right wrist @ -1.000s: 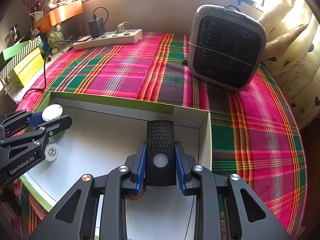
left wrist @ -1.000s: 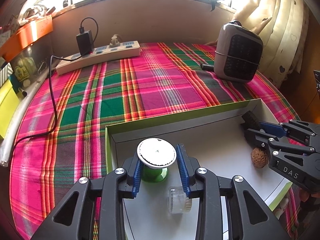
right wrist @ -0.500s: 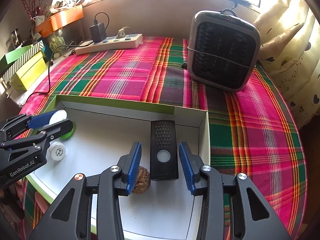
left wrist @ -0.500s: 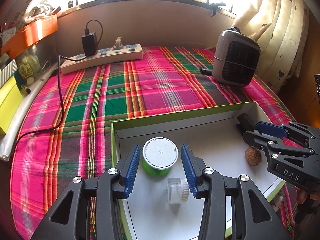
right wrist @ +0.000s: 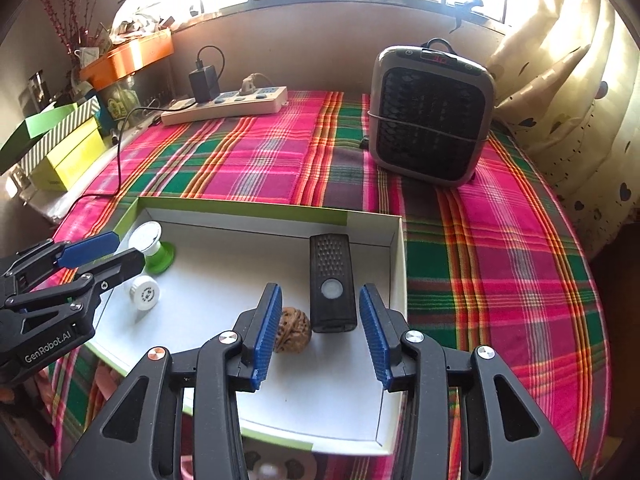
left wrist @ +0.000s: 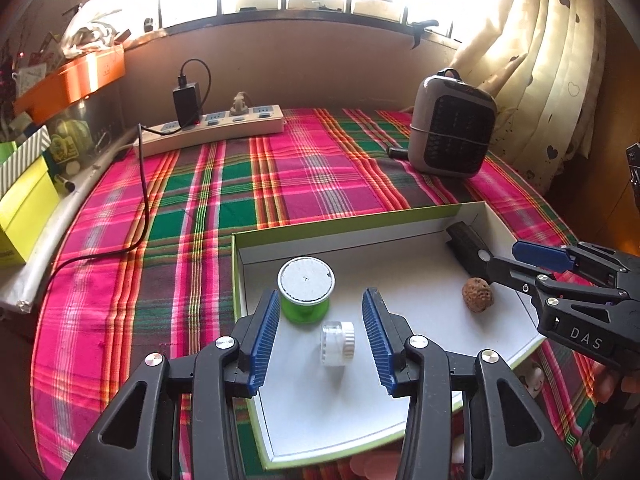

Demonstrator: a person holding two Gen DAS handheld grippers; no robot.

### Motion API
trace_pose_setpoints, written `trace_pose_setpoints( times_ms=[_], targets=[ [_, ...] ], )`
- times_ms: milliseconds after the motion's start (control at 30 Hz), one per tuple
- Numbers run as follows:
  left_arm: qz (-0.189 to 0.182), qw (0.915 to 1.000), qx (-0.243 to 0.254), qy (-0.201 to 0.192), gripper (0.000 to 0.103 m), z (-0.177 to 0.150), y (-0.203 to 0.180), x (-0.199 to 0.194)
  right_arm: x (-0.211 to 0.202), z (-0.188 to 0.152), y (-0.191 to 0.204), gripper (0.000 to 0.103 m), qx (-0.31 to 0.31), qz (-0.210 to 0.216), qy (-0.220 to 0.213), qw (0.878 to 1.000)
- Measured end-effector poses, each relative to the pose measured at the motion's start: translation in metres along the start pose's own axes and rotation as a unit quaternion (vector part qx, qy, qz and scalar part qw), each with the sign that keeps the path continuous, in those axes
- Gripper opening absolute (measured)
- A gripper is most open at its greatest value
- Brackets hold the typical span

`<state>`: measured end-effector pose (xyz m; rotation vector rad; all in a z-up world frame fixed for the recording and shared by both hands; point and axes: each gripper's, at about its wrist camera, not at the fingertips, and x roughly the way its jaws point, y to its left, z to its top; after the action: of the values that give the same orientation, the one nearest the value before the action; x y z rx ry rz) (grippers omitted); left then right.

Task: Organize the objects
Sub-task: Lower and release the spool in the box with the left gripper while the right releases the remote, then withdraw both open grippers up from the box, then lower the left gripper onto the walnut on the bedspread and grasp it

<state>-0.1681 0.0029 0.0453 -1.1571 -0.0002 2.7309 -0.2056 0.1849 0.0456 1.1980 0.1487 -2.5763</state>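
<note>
At the far left edge, yellow and green boxes (right wrist: 68,160) sit beside the table, with an orange tray (right wrist: 128,56) on the ledge above them. A power strip (left wrist: 212,128) lies along the back of the plaid tablecloth (left wrist: 200,200), a black charger (left wrist: 187,102) plugged into it and its cable trailing toward the near side.

A shallow white tray with a green rim (left wrist: 344,226) sits on the near part of the cloth. In its left end a green spool with a white top (left wrist: 306,288) stands upright, and a small clear cap (left wrist: 337,343) lies on its side just in front of it. The left gripper (left wrist: 320,336) hovers over this end with its blue pads apart and holding nothing; the cap lies between them without being touched, and the spool sits just ahead of the left pad.

Toward the right end of the tray a walnut (right wrist: 293,330) rests just left of a black remote (right wrist: 331,282), which lies lengthwise close to the tray's right wall. The right gripper (right wrist: 318,336) stands over them, moderately wide and empty; the near end of the remote lies between its pads with a gap on either side, and the walnut is partly hidden behind the left pad.

Farther right, a grey heater (right wrist: 430,116) stands upright at the back of the table, well apart from the tray, and a cream curtain (right wrist: 568,92) hangs behind it.
</note>
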Motion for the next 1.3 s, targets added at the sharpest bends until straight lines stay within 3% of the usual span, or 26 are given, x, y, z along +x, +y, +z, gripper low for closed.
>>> trace_pose_setpoints(
  times_ms=[567, 700, 1300],
  targets=[
    [-0.006, 0.9997, -0.009, -0.023, 0.042, -0.028, -0.002, -0.041, -0.038, -0.025, 0.002, 0.042, 0.010, 0.004, -0.024, 1.000],
    [-0.011, 0.9996, -0.008, -0.023, 0.042, -0.039, -0.003, -0.049, -0.047, -0.033, 0.000, 0.047, 0.015, 0.008, -0.029, 0.999],
    [-0.078, 0.9965, 0.027, 0.011, 0.042, -0.087, -0.026, -0.071, -0.066, -0.069, 0.001, 0.047, 0.013, 0.027, -0.030, 0.999]
  ],
)
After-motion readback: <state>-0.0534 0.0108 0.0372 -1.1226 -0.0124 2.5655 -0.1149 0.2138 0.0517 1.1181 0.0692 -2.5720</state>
